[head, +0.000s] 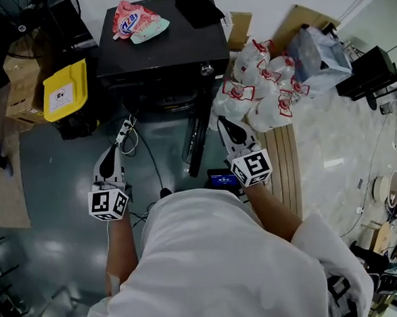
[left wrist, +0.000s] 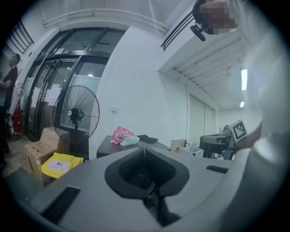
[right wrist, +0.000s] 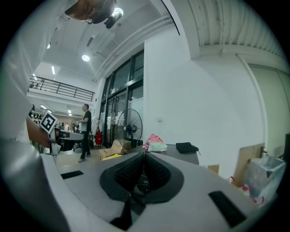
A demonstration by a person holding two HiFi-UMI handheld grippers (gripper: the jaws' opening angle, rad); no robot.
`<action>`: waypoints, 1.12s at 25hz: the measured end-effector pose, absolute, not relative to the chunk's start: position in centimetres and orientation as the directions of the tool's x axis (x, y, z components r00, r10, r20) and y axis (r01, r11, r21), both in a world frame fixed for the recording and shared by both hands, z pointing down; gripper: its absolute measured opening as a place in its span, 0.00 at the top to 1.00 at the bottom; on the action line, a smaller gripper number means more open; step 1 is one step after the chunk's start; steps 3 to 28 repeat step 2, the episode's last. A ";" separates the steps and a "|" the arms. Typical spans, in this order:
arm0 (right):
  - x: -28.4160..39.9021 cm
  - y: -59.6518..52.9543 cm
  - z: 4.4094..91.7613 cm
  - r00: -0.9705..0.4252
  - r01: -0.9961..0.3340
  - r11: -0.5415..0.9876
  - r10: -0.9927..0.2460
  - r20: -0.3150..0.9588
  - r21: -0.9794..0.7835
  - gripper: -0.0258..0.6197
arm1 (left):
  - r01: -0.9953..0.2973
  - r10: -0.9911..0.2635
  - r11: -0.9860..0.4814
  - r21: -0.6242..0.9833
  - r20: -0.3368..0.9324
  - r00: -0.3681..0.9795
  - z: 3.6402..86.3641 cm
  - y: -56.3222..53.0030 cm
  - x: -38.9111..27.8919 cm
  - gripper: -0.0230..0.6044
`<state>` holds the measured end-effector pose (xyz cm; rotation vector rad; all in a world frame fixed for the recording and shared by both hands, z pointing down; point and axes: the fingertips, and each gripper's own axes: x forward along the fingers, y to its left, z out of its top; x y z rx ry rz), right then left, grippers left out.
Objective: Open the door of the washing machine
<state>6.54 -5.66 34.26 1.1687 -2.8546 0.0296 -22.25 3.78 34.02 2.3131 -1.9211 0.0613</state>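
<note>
The black washing machine (head: 160, 52) stands ahead of me, with a pink bag (head: 133, 20) and a black cloth (head: 199, 9) on its top. A dark narrow panel (head: 195, 146) juts from its front toward me; it looks like the door standing out, seen edge-on from above. My left gripper (head: 118, 145) hangs left of that panel, shut and empty. My right gripper (head: 223, 123) is just right of it, also shut with nothing in it. In both gripper views the jaws meet, left gripper (left wrist: 144, 156) and right gripper (right wrist: 144, 158), and the machine's top (left wrist: 108, 146) (right wrist: 181, 154) shows beyond them.
A yellow-lidded bin (head: 65, 89) and cardboard boxes sit left of the machine. White tied bags (head: 261, 89) pile up at its right. A power strip with cables (head: 123, 132) lies on the floor. A standing fan (left wrist: 76, 115) is at the left, and a person (right wrist: 84, 131) stands far off.
</note>
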 end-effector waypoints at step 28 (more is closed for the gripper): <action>6.5 -5.8 34.2 -0.713 -0.700 0.714 -0.699 0.062 0.008 0.91 | -0.980 -0.974 -0.185 0.071 0.116 0.193 33.9 3.5 -22.1 0.93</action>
